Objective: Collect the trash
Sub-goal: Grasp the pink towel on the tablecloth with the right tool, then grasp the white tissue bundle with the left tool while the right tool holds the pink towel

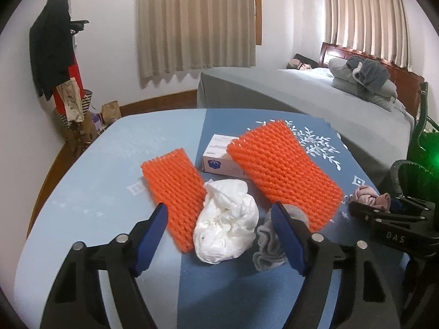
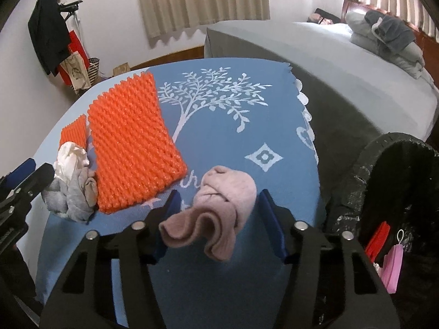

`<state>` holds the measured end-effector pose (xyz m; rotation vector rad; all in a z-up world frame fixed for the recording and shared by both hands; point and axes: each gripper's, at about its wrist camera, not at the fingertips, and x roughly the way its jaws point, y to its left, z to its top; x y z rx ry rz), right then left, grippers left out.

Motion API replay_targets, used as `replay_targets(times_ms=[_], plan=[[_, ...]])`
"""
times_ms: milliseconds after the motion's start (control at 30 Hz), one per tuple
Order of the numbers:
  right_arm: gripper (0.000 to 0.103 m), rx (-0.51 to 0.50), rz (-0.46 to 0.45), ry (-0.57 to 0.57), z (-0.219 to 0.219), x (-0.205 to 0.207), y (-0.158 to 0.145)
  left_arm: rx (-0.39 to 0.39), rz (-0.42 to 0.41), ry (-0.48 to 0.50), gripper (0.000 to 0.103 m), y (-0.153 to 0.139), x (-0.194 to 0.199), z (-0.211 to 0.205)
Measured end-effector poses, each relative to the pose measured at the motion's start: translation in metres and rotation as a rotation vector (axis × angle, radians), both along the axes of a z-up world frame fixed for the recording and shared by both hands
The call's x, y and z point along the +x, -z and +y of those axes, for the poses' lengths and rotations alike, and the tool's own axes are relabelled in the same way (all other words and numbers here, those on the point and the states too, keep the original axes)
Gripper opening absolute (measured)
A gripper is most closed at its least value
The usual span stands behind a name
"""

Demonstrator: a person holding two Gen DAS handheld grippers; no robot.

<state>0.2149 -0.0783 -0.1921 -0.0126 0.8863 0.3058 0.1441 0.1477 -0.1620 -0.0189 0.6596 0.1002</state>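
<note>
Crumpled white paper [image 1: 225, 227] lies on the blue tablecloth [image 1: 82, 192] between two orange foam nets [image 1: 175, 194] [image 1: 285, 172]. My left gripper [image 1: 219, 208] stands open around the paper, its pads clear of it. One of its fingers hangs over a grey sock [image 1: 267, 242]. In the right wrist view a pink sock [image 2: 219, 205] lies between the fingers of my right gripper [image 2: 219, 193]. The pads are close to the sock's sides without squeezing it, so this gripper is open. The large net [image 2: 131, 142], white paper [image 2: 70, 156] and grey sock [image 2: 72, 194] sit to its left.
A black bin [image 2: 354, 192] stands off the table's right edge, with red scraps and a pink mask [image 2: 393, 263] inside. A small white box [image 1: 219, 156] lies behind the nets. A grey bed [image 1: 301, 93] fills the back right. A coat rack [image 1: 55, 54] stands far left.
</note>
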Motion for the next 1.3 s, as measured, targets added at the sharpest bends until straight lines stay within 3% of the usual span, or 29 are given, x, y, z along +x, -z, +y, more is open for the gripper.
replay_targets(times_ms=[200,467,700,900,933,1000,1200,1300], plan=[[0.039,0.008,0.002,-0.006,-0.001,0.001,0.001,-0.015,0.024,0.009,0.059,0.006,0.007,0.0],[0.037,0.014,-0.004,-0.018,0.0,0.0,-0.001,-0.038,0.052,0.044,0.024,0.011,0.012,-0.004],[0.037,0.031,-0.038,-0.028,-0.002,-0.007,-0.013,-0.07,0.028,0.05,0.01,-0.001,0.004,-0.001],[0.037,0.039,-0.047,-0.046,0.001,-0.011,-0.018,-0.052,0.035,0.026,0.013,-0.002,0.005,0.0],[0.037,0.039,-0.045,-0.048,0.002,-0.011,-0.018,-0.05,0.038,0.021,0.017,-0.001,0.006,0.001],[0.037,0.036,-0.041,-0.05,0.002,-0.011,-0.016,-0.048,0.042,0.018,0.035,0.0,0.009,0.002],[0.037,0.037,-0.036,-0.048,0.002,-0.009,-0.015,-0.036,0.067,0.005,0.056,0.009,0.024,0.003],[0.037,0.037,-0.031,-0.051,0.003,-0.007,-0.013,-0.048,0.081,0.008,0.058,0.013,0.031,0.004]])
